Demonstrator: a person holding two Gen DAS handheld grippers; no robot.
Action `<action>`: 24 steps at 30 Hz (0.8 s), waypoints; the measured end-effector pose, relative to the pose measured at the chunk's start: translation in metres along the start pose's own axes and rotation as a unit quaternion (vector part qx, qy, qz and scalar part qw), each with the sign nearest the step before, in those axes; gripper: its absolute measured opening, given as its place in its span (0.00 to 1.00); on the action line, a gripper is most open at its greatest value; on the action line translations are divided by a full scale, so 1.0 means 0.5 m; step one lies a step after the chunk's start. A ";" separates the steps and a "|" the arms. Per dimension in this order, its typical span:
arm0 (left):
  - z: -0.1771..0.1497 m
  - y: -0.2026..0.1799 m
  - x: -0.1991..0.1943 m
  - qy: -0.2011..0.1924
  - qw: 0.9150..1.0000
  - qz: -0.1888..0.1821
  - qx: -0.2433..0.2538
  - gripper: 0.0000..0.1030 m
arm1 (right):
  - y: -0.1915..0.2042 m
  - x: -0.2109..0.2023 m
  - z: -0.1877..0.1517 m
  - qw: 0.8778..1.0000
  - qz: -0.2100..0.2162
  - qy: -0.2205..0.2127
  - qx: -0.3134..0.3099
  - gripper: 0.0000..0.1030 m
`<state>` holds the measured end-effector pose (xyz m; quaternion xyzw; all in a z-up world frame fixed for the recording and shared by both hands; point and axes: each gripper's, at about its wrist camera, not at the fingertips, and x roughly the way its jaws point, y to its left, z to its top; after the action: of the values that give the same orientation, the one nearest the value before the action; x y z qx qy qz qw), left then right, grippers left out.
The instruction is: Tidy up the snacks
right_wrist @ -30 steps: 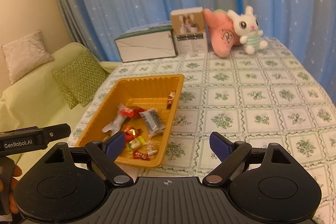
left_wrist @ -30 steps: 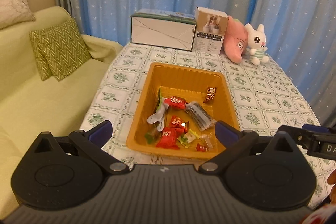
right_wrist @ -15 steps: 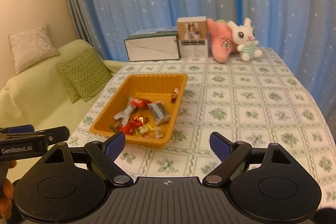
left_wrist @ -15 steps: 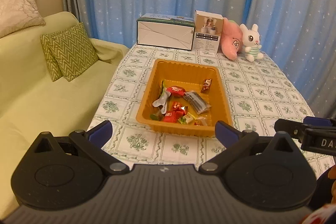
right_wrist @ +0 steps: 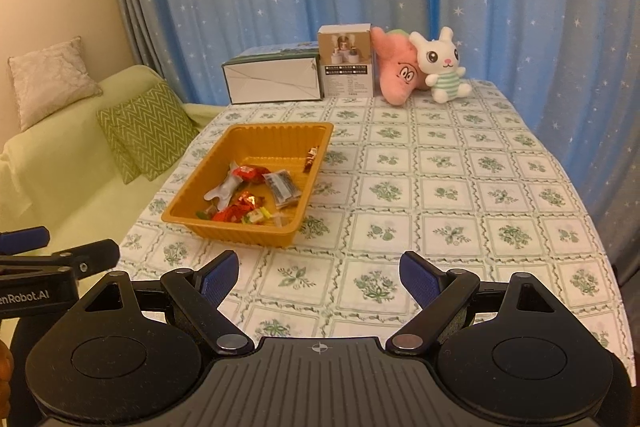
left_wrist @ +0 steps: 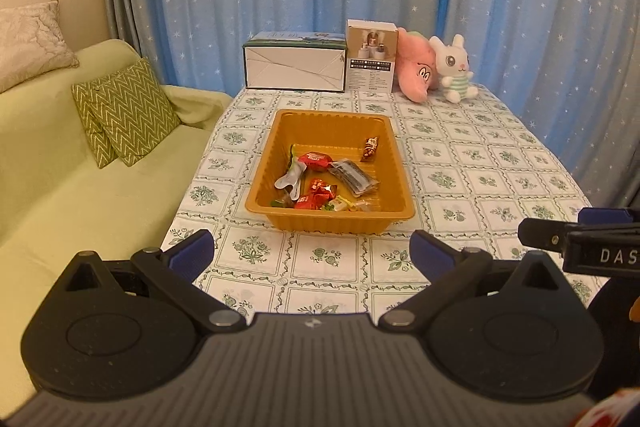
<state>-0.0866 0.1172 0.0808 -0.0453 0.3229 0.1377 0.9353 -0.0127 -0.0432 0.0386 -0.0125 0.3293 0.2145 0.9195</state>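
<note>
Two grippers hang above the near end of the table, and both are spread wide with nothing in them. The left gripper (left_wrist: pixel 311 251) and the right gripper (right_wrist: pixel 319 273) sit side by side, well back from the snacks.

All the snacks (left_wrist: pixel 325 183) that can be seen lie in the orange tray (left_wrist: pixel 334 221), mostly at its near end (one small brown one (left_wrist: pixel 370 149) rests alone by the right wall). No snack shows on the tablecloth (right_wrist: pixel 440 195) outside the tray.

So the tidying looks about done, and this seems to be the finish. If more is wanted, a gripper must reach forward over the tray's near wall, come down on one wrapper, and pinch softly, since the wrappers are thin and slippery.
</note>
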 end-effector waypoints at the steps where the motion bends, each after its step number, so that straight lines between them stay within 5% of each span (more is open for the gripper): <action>1: 0.000 0.002 -0.003 0.000 1.000 0.000 -0.003 1.00 | -0.001 -0.004 -0.002 1.000 -0.001 -0.001 -0.002 0.85; 24: -0.001 0.005 -0.015 -0.004 1.000 0.006 -0.009 1.00 | 0.016 -0.035 -0.005 1.000 0.007 -0.011 -0.018 0.85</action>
<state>-0.0933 0.1177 0.0853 -0.0513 0.3182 0.1463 0.9353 -0.0293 -0.0432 0.0481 -0.0247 0.3150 0.2269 0.9212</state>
